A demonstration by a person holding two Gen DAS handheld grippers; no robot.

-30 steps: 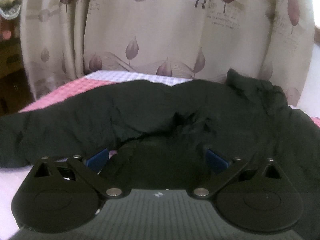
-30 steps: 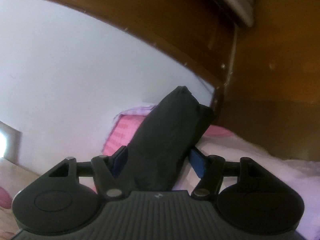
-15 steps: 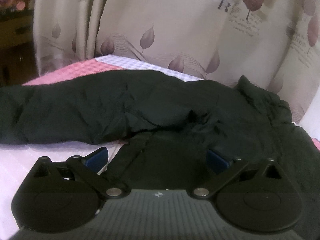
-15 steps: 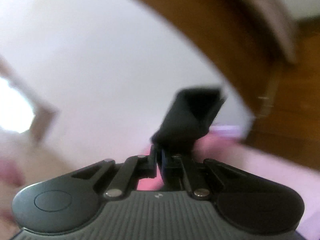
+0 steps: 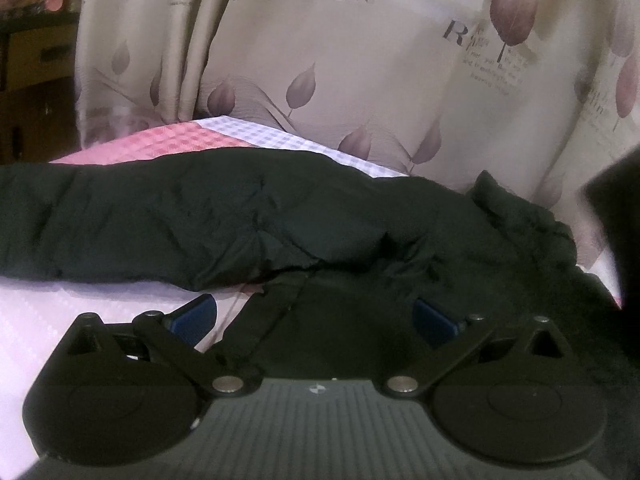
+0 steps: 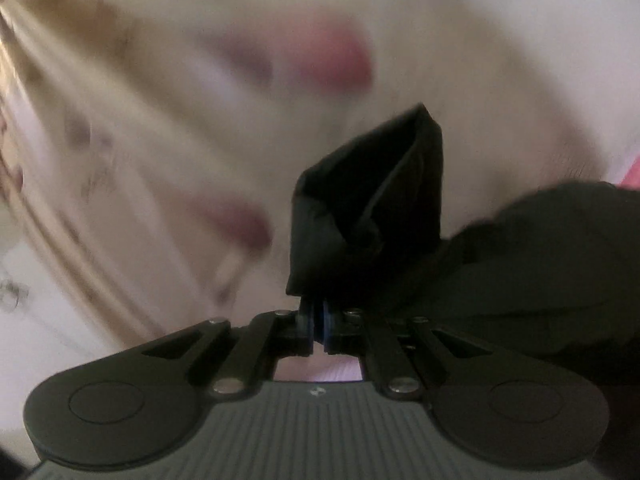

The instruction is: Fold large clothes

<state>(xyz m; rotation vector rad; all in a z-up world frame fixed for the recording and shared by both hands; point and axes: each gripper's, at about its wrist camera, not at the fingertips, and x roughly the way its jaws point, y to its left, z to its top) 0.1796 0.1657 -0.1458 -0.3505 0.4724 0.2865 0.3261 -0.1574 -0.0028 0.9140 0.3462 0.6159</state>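
Observation:
A large black garment (image 5: 248, 208) lies spread across the bed, one long sleeve reaching to the left. My left gripper (image 5: 314, 316) is open, its blue pads on either side of the garment's near edge, holding nothing. My right gripper (image 6: 318, 322) is shut on a sleeve end of the black garment (image 6: 372, 196) and holds it up in the air; that view is blurred by motion. The lifted dark cloth also shows at the right edge of the left wrist view (image 5: 616, 216).
The bed has a pink and white checked sheet (image 5: 168, 140). A beige curtain with leaf prints (image 5: 340, 60) hangs close behind the bed. Dark wooden furniture (image 5: 32, 80) stands at the far left.
My right gripper has closed on the sleeve end and swung it up and toward the curtain side. My left gripper stayed open and shifted slightly to the right along the garment.

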